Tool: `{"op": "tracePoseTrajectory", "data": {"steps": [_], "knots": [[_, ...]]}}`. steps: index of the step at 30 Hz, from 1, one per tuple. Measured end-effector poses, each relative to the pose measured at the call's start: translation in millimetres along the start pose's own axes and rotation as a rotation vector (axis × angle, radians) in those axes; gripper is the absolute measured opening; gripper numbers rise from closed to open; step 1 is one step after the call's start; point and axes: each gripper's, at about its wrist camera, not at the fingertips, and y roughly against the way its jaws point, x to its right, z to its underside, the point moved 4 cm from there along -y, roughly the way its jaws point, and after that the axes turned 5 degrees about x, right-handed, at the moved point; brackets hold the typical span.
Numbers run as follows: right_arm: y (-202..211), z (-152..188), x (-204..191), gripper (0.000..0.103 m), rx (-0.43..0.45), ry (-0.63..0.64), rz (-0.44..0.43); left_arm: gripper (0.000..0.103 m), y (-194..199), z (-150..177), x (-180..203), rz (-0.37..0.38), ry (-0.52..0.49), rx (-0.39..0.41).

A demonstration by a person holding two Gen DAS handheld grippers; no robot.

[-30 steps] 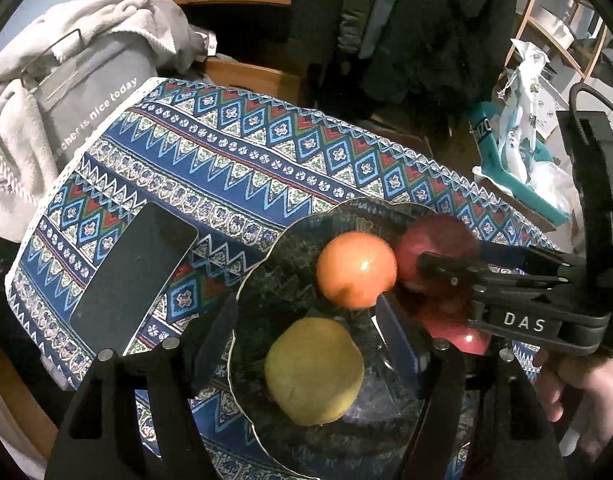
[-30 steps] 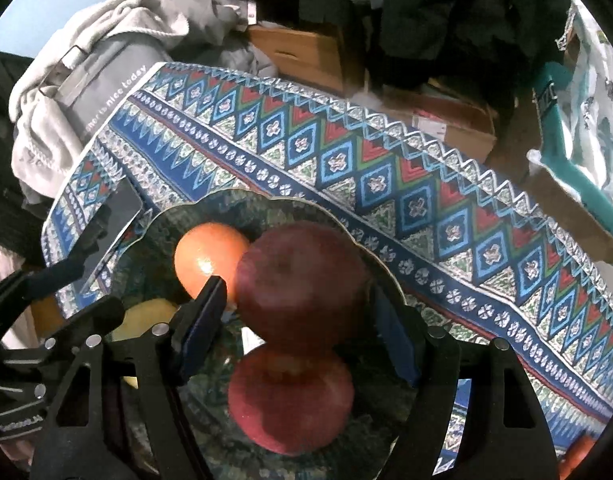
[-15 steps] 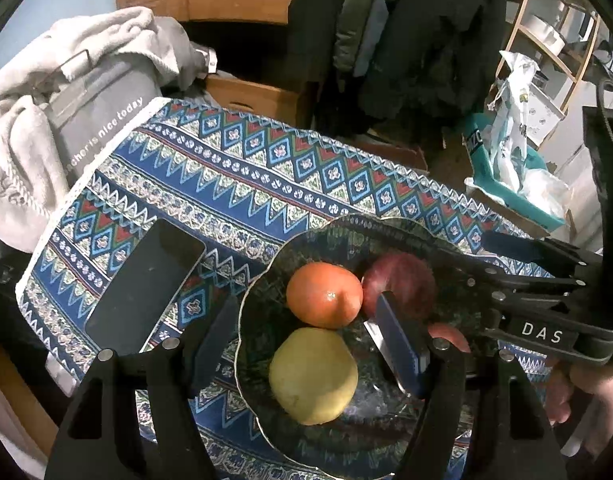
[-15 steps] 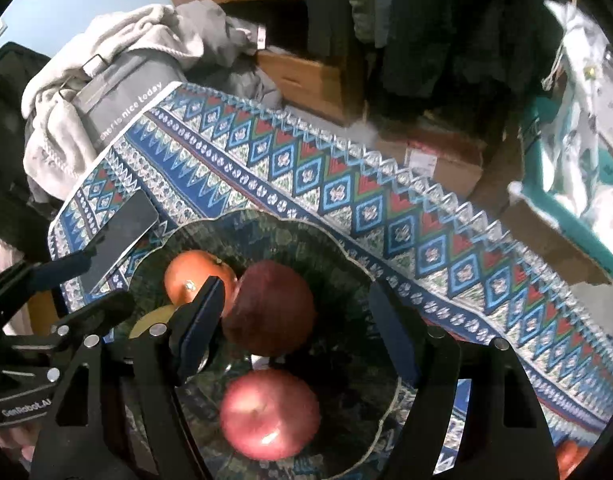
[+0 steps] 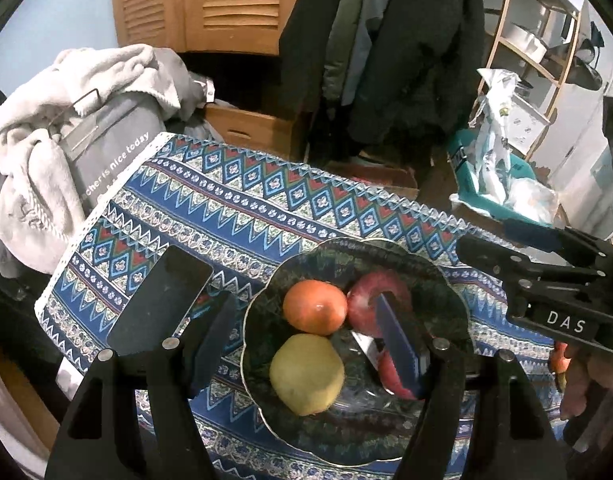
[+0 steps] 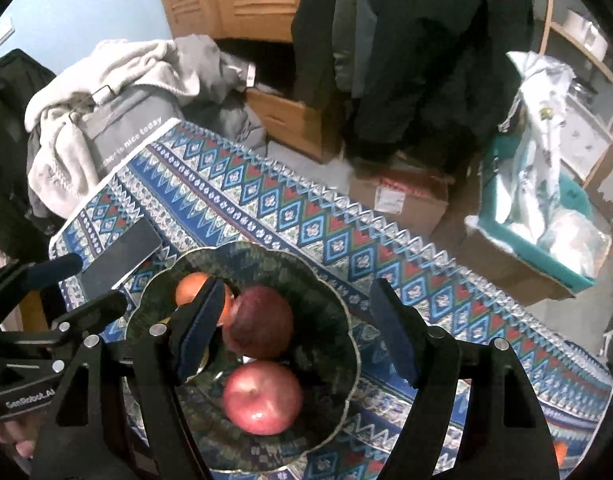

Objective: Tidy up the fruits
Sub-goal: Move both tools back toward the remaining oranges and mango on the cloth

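Note:
A dark patterned bowl (image 5: 258, 312) (image 6: 346, 320) stands on the tablecloth. In it lie an orange (image 5: 314, 306) (image 6: 188, 286), a yellow-green fruit (image 5: 306, 374), a dark red apple (image 5: 364, 304) (image 6: 260, 328) and a lighter red apple (image 6: 262, 396). In the left wrist view that lighter apple (image 5: 386, 376) is half hidden behind a finger. My left gripper (image 5: 306, 336) hangs open above the bowl's left half, holding nothing. My right gripper (image 6: 296, 330) hangs open above the two apples, clear of them.
A black phone (image 5: 162, 300) (image 6: 118, 256) lies on the patterned cloth (image 5: 234, 216) left of the bowl. A grey bag with a towel (image 5: 66, 128) sits past the table's left end. Cardboard boxes (image 6: 290, 120) and a teal box (image 6: 546, 240) stand behind. A small orange thing (image 6: 560, 450) shows at the right.
Both grippers have risen away from the bowl, so the fruits look smaller and more of the table shows. The fruits stay where they were in the bowl.

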Motion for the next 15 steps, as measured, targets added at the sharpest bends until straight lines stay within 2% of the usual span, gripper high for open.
{"op": "tracePoseTrajectory", "data": {"steps": [8, 15], "knots": [[34, -6, 8, 0.076, 0.068, 0.015, 0.059, 0.073, 22, -8, 16, 0.006, -0.037, 0.05], [66, -4, 14, 0.076, 0.119, 0.024, 0.067, 0.075, 39, -12, 31, 0.027, -0.069, 0.082]]}}
